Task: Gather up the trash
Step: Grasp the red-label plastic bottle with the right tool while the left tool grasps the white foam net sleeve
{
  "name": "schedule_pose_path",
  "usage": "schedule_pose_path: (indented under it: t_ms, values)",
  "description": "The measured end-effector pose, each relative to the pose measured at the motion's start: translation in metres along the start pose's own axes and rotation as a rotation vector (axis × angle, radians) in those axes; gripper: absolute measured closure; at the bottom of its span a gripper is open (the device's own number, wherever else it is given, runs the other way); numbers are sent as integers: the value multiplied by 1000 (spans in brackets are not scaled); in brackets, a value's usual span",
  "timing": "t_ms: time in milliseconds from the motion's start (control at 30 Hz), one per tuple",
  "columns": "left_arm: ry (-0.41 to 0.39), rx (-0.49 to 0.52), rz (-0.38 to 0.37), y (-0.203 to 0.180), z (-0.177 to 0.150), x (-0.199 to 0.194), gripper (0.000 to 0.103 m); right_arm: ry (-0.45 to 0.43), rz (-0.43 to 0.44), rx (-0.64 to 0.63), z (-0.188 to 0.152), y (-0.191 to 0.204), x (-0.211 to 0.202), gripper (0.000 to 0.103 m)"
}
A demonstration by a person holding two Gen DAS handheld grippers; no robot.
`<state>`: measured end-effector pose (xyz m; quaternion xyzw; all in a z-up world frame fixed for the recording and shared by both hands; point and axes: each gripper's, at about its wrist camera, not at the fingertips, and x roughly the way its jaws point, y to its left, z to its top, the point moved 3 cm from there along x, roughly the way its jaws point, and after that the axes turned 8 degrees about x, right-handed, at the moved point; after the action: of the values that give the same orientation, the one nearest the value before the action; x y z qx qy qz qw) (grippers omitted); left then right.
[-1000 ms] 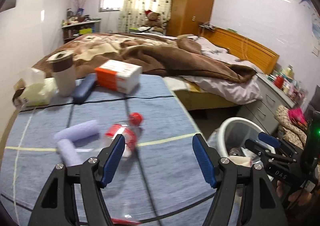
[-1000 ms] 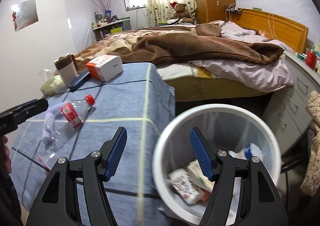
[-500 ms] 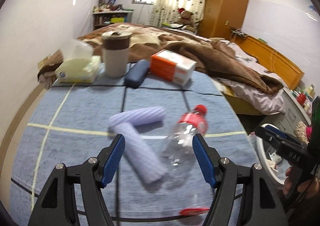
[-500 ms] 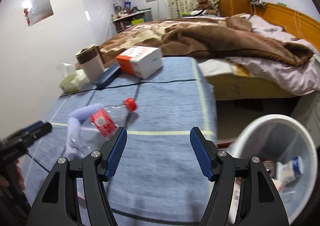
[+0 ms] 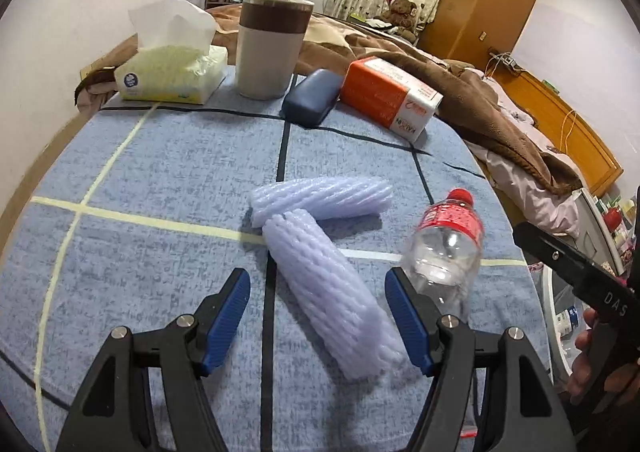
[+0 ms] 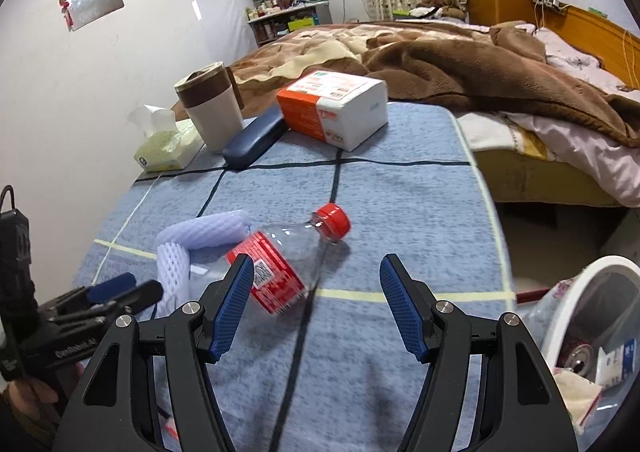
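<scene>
Two pale purple foam net sleeves lie crossed on the blue checked tablecloth (image 5: 160, 180). My left gripper (image 5: 318, 316) is open, its blue pads on either side of the nearer sleeve (image 5: 332, 292); the farther sleeve (image 5: 320, 198) lies beyond. An empty clear plastic bottle (image 5: 444, 248) with a red cap and red label lies to the right. In the right wrist view my right gripper (image 6: 316, 304) is open and empty just above the bottle (image 6: 288, 256); the sleeves (image 6: 200, 240) are to its left. A white trash bin (image 6: 592, 316) holding trash stands off the table's right edge.
At the table's far end stand a tissue pack (image 5: 172, 68), a beige-and-brown lidded cup (image 5: 272, 48), a dark blue glasses case (image 5: 308, 98) and an orange-and-white box (image 5: 392, 96). A bed with a brown blanket (image 6: 460, 52) lies beyond. A small red scrap (image 6: 170, 428) lies near the table's front edge.
Both grippers swung left, away from the bin and over the table. The left one has closed in around the near foam sleeve; the right one has come over the bottle.
</scene>
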<state>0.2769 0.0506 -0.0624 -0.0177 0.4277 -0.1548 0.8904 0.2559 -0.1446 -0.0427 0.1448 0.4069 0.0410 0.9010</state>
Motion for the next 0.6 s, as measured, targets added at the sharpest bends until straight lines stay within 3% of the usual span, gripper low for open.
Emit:
schedule_pose_path:
  t_ms: [133,367,600]
  values:
    - [56,10,3,6,-3,18,31,29,12,16,2,3,11,36]
    - [87,19,-51,3,-6,29,30,82,33,30,2,15,28,36]
    - [94,87,-18,-1,-11,26,30,125,32,59,3,24,41,36]
